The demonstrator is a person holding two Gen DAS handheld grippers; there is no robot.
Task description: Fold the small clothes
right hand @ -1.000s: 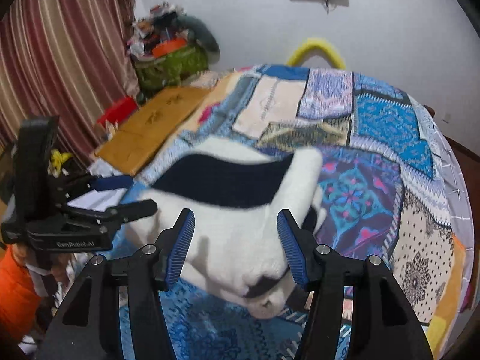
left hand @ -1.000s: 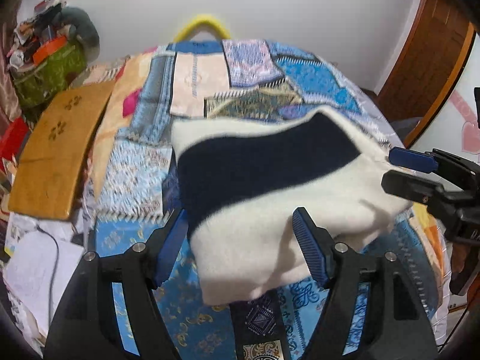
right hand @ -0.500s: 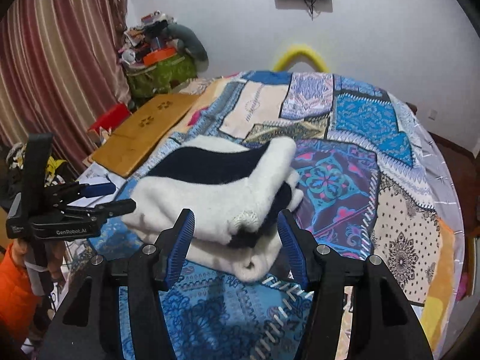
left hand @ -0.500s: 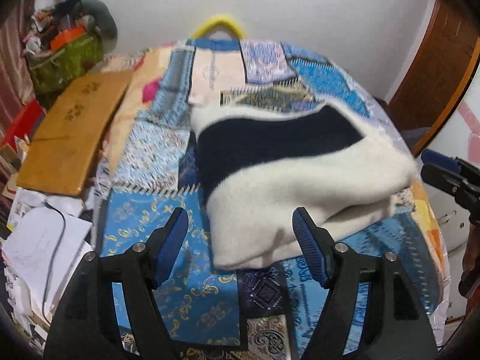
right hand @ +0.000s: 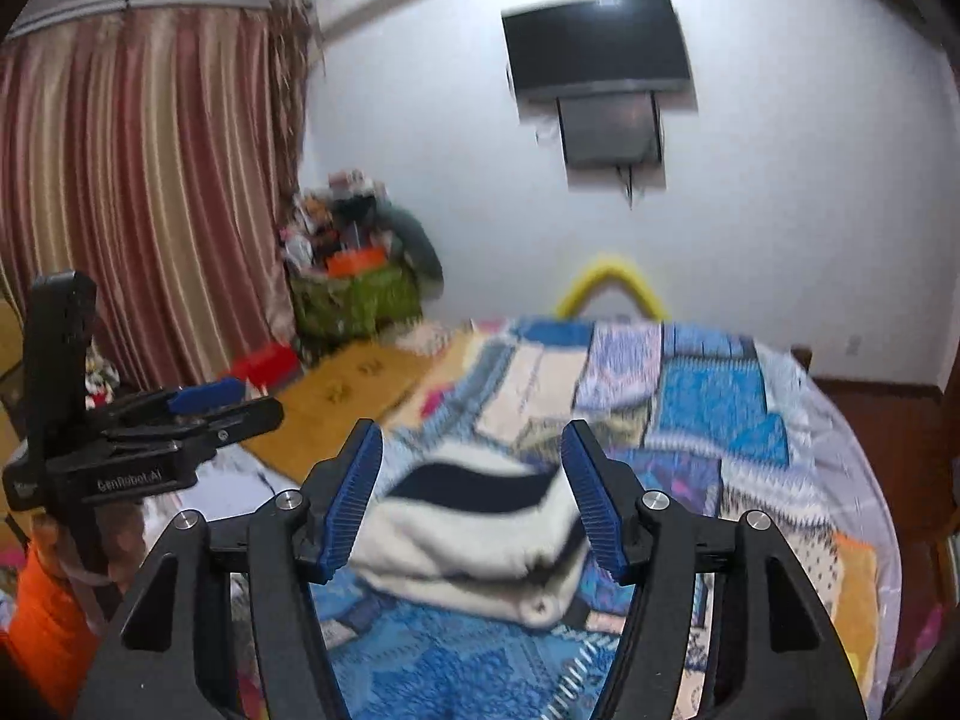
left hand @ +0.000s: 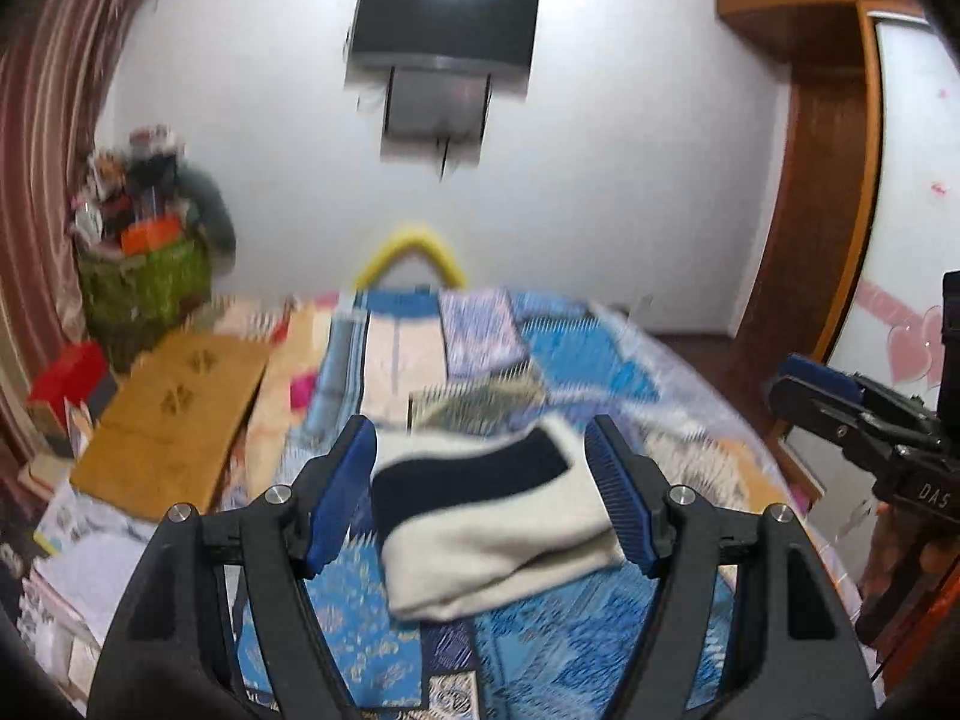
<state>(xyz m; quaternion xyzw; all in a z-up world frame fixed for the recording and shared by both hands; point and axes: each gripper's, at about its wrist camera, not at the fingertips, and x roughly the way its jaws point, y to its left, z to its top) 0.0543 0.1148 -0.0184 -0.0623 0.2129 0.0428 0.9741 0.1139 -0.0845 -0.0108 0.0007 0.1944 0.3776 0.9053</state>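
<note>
Ahead, folded sweater (left hand: pixel 492 528) on bedspread (left hand: pixel 540 648), beyond left tongs (left hand: pixel 480 504) parted, right tongs (right hand: pixel 474 498) opening, both empty

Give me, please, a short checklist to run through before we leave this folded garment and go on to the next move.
1. White and navy garment folded into a compact stack: ok.
2. Garment lying flat on the patchwork bedspread, clear of its edges: ok.
3. Left gripper jaws apart, nothing between them: ok.
4. Right gripper jaws opening, nothing between them: ok.
5. Another garment in view to fold: not ok.
6. Fold edges neatly aligned: cannot tell, the pictures are blurred.
</note>
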